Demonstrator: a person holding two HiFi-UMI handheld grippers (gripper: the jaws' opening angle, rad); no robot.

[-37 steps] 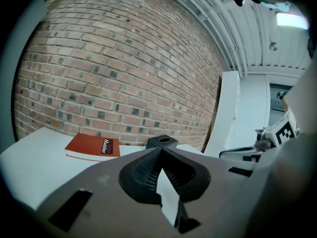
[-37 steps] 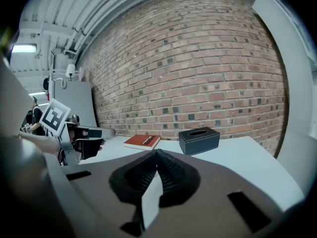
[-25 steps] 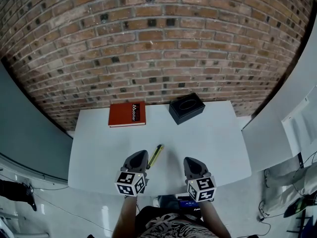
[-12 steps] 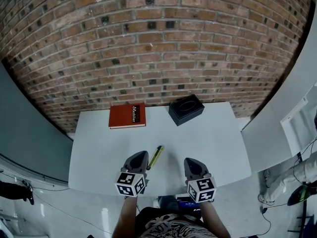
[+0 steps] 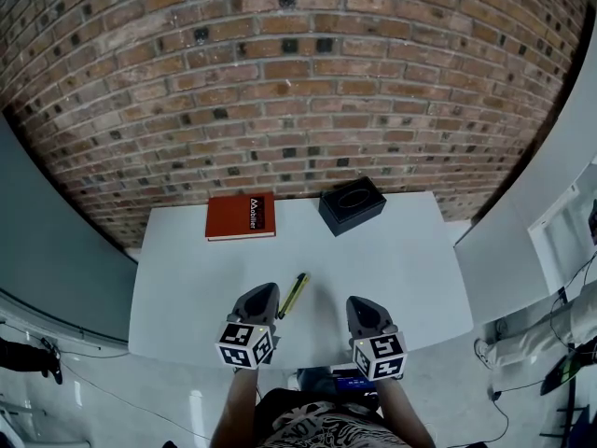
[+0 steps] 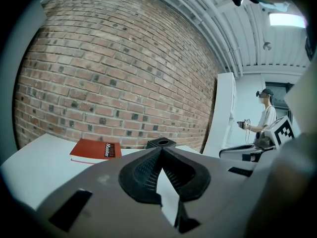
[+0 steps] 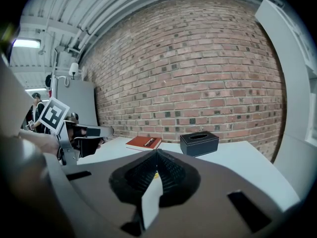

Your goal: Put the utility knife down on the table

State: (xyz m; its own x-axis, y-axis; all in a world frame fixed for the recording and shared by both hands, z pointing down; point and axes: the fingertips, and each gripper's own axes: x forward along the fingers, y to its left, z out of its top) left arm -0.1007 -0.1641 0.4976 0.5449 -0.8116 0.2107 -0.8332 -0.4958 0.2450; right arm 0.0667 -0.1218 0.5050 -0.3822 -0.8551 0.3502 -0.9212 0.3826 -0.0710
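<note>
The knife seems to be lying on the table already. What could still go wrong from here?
The utility knife lies right beside the shut tip of the left gripper; a sideways swing could knock or spin it. It also sits in the near half of the table, so a backward drag might push it toward the front edge.

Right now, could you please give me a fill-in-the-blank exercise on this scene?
The utility knife lies on the ____, in neither gripper.
The book beside the black box is ____.
The left gripper and right gripper both have their jaws ____.
Missing words: table; red; shut.
</note>
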